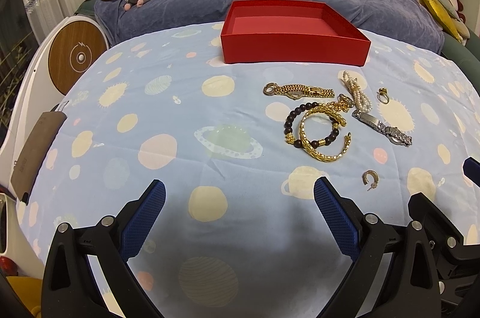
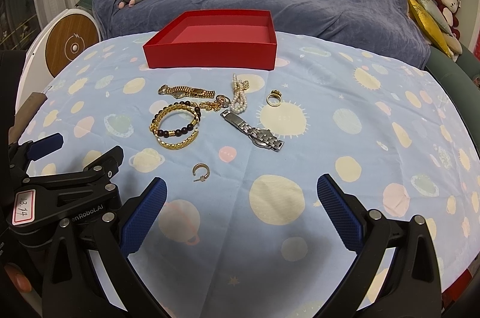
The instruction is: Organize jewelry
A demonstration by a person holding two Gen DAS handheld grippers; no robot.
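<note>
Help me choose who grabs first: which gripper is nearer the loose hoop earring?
Right. The hoop earring lies just ahead of the right gripper, by its left finger. It lies ahead and to the right of the left gripper, outside its right finger.

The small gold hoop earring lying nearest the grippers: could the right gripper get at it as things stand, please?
Probably yes. The small gold hoop earring lies alone on the blue planet-print cloth, just ahead of the open right gripper, slightly toward its left finger. Nothing lies between them, though the left gripper sits close alongside.

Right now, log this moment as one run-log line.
left gripper: open, empty | right gripper: open, empty | red box: empty | jewelry pile: on tablecloth, untouched | hoop earring: nearest
</note>
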